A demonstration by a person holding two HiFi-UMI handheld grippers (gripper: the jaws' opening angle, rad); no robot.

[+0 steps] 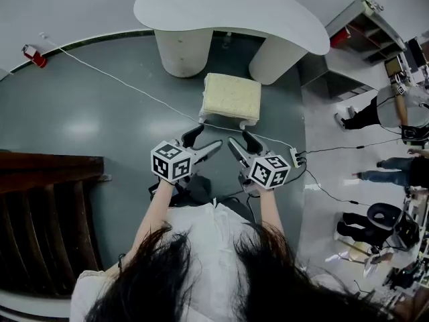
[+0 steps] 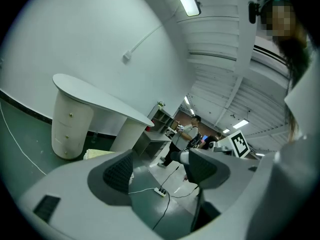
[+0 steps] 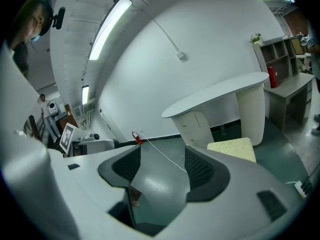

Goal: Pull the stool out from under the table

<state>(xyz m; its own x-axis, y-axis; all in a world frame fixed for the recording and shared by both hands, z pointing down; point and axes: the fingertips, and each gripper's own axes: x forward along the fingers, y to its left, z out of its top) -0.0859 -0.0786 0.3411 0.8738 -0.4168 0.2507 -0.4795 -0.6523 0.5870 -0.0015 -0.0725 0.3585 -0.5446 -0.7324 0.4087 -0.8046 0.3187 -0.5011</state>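
Over at the far left, a dark wooden slatted piece (image 1: pixel 47 206) is sitting at the edge of the green floor (image 1: pixel 80 126). A small red object (image 1: pixel 33 54) is lying by the wall, and a white cable (image 1: pixel 127 84) is running from near it across the floor toward the right.

Moving in, the white table (image 1: pixel 228 9) is standing on two rounded pedestals against the wall. The stool (image 1: pixel 231 98), with its square cream seat, is sitting on the floor just in front of the gap between those pedestals, its far edge near the tabletop's rim. The cable is passing along the stool's near edge.

You're holding the left gripper (image 1: pixel 210 135) low in front of you, pointing toward the stool's near edge but apart from it. In the left gripper view its jaws are standing wide apart with nothing between them. Only floor and a power strip (image 2: pixel 161 191) are showing through the gap.

Right beside it, you're holding the right gripper (image 1: pixel 238 137), angled in toward its twin and also short of the stool. Its jaws are gaping too, gripping nothing, and in the right gripper view the stool is showing off to their right.

Further right, several people (image 1: pixel 365 113) are standing on the paler floor beside shelving (image 1: pixel 352 20).
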